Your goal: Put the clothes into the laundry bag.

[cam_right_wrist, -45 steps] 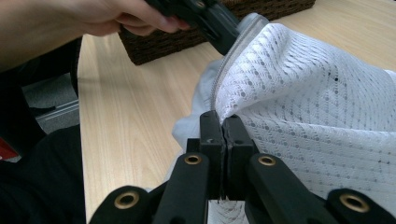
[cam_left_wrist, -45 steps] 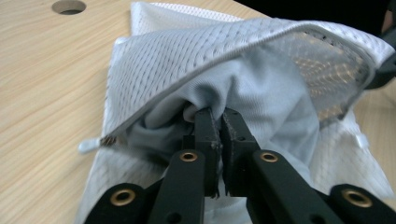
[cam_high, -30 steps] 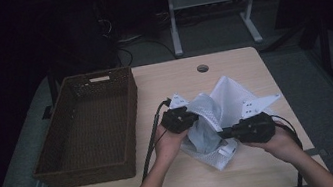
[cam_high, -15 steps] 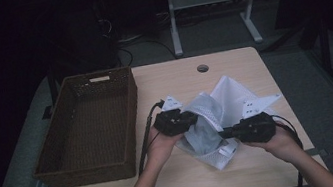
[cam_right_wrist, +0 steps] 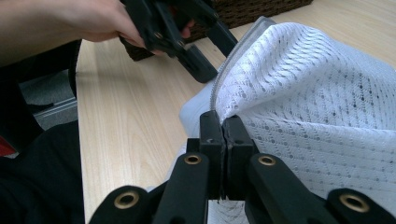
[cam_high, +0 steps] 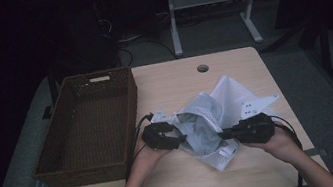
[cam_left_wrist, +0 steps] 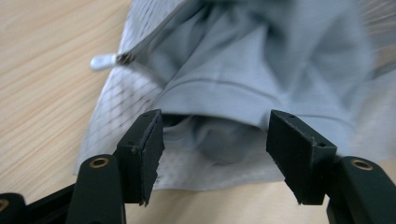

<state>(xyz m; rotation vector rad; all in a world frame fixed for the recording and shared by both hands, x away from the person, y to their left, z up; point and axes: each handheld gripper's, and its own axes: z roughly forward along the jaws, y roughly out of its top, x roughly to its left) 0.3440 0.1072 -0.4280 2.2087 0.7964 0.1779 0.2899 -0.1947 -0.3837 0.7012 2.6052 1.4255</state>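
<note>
A white mesh bag (cam_high: 240, 94) lies crumpled on the table, its zipped mouth agape, with a grey garment (cam_high: 198, 123) inside. My left gripper (cam_high: 178, 139) is at the bag's left edge. Its jaws have just been opening and stand wide apart in the left gripper view (cam_left_wrist: 215, 154). The grey garment (cam_left_wrist: 261, 70) and the mesh (cam_left_wrist: 126, 102) lie just ahead of them, and neither pad presses on cloth. My right gripper (cam_right_wrist: 225, 130) is shut on the mesh bag (cam_right_wrist: 308, 93) at its zipper edge, at the bag's near right (cam_high: 223, 136).
A dark wicker basket (cam_high: 129, 112) stands along the table's left side, close behind the left hand. The wooden table (cam_high: 167, 80) has a cable hole (cam_high: 202, 68) near its far edge. A white zipper pull (cam_left_wrist: 102, 60) rests on the wood.
The left gripper has drawn back to the left from the bag's mouth, let go of the cloth and opened its jaws. The right gripper has kept still, shut on the mesh.
</note>
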